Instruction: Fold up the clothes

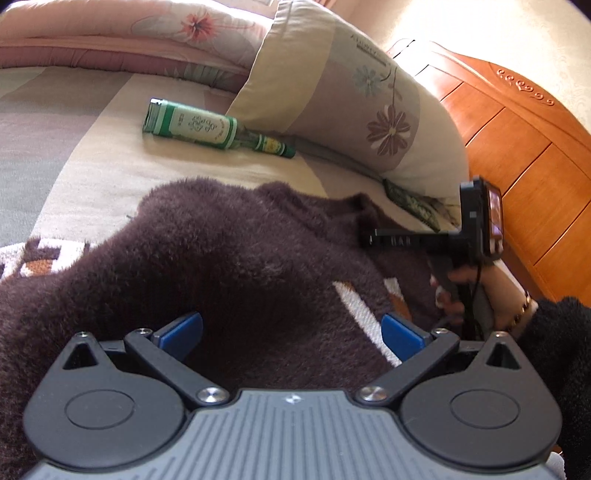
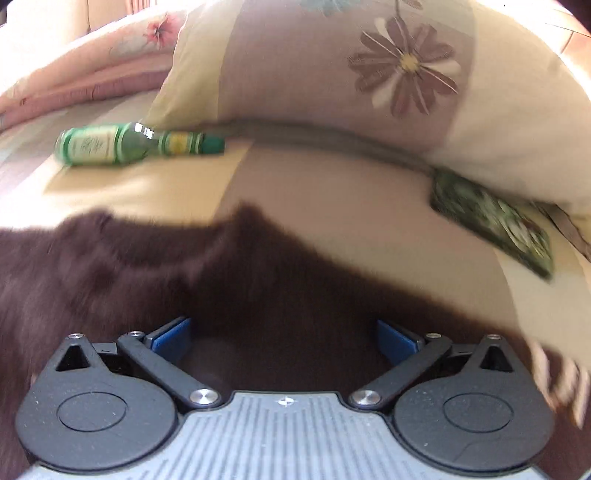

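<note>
A fuzzy dark brown sweater with white and orange pattern patches lies bunched on the bed. My left gripper hovers low over it, open, its blue pads spread wide with only sweater surface below. In the left wrist view, the right gripper reaches in from the right over the sweater's far edge, held by a hand. In the blurred right wrist view, my right gripper is open above the sweater, pads far apart, nothing pinched.
A green glass bottle lies on the striped bedsheet beyond the sweater. A flowered pillow leans at the back right, with a green patterned pack tucked under it. A pink quilt and a wooden headboard border the bed.
</note>
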Demonstrator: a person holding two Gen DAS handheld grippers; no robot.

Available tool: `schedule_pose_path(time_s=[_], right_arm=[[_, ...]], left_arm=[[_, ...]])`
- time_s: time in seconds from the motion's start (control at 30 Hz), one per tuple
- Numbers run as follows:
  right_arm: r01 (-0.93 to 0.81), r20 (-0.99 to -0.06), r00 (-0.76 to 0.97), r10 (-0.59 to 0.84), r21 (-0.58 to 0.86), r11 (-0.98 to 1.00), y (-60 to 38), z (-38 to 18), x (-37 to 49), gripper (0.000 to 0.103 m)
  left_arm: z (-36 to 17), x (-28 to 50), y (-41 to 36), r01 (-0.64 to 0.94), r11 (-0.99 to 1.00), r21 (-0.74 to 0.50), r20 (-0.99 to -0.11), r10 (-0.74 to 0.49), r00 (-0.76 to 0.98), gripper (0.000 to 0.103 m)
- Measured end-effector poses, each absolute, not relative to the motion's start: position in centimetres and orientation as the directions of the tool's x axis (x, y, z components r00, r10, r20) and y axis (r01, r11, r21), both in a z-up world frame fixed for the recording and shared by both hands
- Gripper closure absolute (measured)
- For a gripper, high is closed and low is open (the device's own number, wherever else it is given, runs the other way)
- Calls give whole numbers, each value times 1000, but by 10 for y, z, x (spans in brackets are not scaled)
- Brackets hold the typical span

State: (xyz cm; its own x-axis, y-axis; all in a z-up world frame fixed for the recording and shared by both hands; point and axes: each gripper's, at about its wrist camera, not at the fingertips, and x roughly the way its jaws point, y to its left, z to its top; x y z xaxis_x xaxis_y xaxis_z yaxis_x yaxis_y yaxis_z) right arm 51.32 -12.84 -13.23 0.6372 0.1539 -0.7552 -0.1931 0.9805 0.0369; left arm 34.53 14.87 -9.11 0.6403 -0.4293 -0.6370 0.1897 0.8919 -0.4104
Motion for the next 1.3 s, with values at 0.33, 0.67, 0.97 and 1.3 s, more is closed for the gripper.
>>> schedule_pose_path(time_s=[0.33, 0.67, 0.97, 1.3], right_arm=[[-189, -772, 602, 204, 110, 976, -161, -107, 462, 0], [-203, -734, 658, 168, 41, 978, -193, -129, 431, 0], [-97, -724, 638, 261, 261, 961, -237, -86, 453, 0], [-99, -751, 565, 343, 351, 931, -287, -123, 346, 0]], left_arm=[[-90, 338, 135, 211, 906, -368, -652, -413, 636, 1], [-111, 341, 113, 242, 924, -297, -698, -382, 605, 1], [-114, 339, 106, 258, 933, -250, -711, -357, 605, 1], [-114, 335, 93, 283, 945, -162, -728, -308, 613, 1]])
